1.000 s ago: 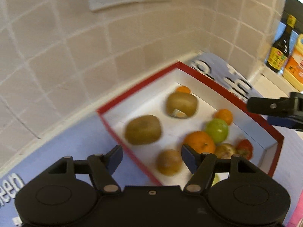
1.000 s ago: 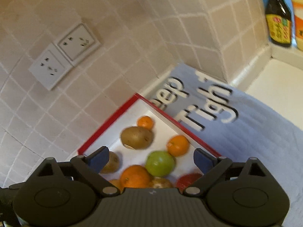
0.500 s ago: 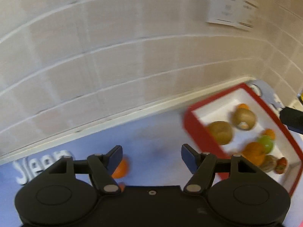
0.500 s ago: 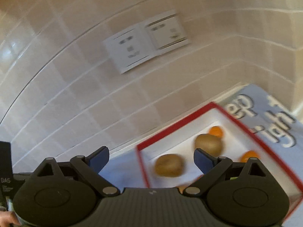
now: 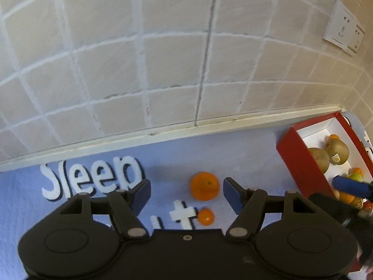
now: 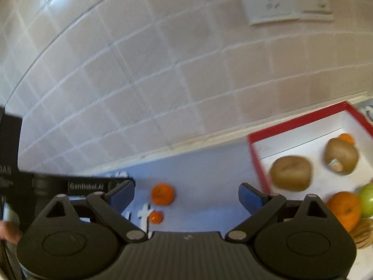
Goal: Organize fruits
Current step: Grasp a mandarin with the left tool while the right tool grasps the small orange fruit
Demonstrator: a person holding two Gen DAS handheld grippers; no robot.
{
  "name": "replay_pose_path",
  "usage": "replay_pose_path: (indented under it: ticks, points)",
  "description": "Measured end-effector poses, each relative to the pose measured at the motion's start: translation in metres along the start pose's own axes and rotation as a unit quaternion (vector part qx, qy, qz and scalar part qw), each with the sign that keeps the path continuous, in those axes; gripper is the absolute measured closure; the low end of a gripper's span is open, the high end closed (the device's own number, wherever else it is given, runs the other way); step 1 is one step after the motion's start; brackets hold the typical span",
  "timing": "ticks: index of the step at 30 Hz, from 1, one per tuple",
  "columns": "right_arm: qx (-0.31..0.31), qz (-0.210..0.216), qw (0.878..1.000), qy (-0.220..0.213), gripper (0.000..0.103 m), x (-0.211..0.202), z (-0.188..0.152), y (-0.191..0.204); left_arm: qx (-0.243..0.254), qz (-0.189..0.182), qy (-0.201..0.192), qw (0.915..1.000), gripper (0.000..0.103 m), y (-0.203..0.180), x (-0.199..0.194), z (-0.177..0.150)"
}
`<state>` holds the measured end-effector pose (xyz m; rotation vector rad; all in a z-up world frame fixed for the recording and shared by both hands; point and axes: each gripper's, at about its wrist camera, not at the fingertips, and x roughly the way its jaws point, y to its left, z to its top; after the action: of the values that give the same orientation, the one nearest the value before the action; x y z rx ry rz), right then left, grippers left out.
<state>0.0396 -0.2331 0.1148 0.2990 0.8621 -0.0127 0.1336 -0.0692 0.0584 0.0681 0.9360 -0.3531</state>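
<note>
A red box with a white inside [image 5: 300, 158] [image 6: 258, 163] stands at the right on a blue mat and holds two kiwis [image 6: 291, 172], oranges [image 6: 345, 210] and a green apple [image 6: 368, 200]. A big orange [image 5: 204, 186] [image 6: 162, 193] and a small orange [image 5: 206, 216] [image 6: 155, 217] lie loose on the mat left of the box. My left gripper [image 5: 186, 192] is open and empty, above the mat, with the big orange between its fingers' line of sight. My right gripper [image 6: 186, 196] is open and empty, to the right of both loose oranges.
A tiled wall [image 5: 163, 58] runs close behind the mat, with white sockets [image 5: 342, 31] [image 6: 286, 0] up right. The mat [image 5: 209, 149] carries white letters [image 5: 93, 177]. The left gripper's body [image 6: 46, 186] shows at the left of the right wrist view.
Both grippers have swung left, away from the box. The box has slid to the right edge of both views, and the two loose oranges have come into view.
</note>
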Motion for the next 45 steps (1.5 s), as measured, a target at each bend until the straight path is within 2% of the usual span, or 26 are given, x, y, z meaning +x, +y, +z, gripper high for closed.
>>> replay_pose_path:
  ticks: [11,14,19,24,26,30,31,32,34,45]
  points:
    - [-0.070,0.003,0.996,0.058,0.006,0.054,-0.043,0.038,0.013,-0.040,0.024,0.9988,0.022,0.015,0.033,-0.003]
    - [-0.099,0.016,0.993,0.065,0.014,0.070,-0.052,0.050,0.012,-0.066,0.028,0.9973,0.022,0.013,0.043,-0.001]
    - [-0.111,0.031,0.991,0.073,0.034,0.093,-0.062,0.060,0.030,-0.088,0.045,0.9946,0.022,0.003,0.064,-0.003]
    - [-0.128,0.024,0.989,0.067,0.038,0.113,-0.066,0.072,0.041,-0.078,0.066,0.9940,0.022,-0.001,0.087,-0.005]
    - [-0.135,0.021,0.989,0.064,0.046,0.116,-0.066,0.076,0.040,-0.075,0.076,0.9935,0.022,-0.002,0.095,-0.006]
    - [-0.168,-0.009,0.984,0.064,0.079,0.115,-0.068,0.084,0.046,-0.069,0.073,0.9939,0.024,-0.005,0.099,-0.007]
    - [-0.167,-0.009,0.984,0.064,0.079,0.115,-0.067,0.084,0.054,-0.063,0.070,0.9940,0.032,-0.008,0.098,-0.007]
    - [-0.163,-0.004,0.985,0.063,0.079,0.114,-0.067,0.083,0.064,-0.061,0.068,0.9937,0.035,-0.011,0.100,-0.007]
    - [-0.164,-0.004,0.985,0.061,0.079,0.112,-0.069,0.083,0.068,-0.077,0.066,0.9925,0.056,-0.013,0.099,-0.006]
    - [-0.135,0.001,0.987,0.085,0.079,0.110,-0.064,0.082,0.062,-0.073,0.066,0.9932,0.055,-0.017,0.101,-0.006]
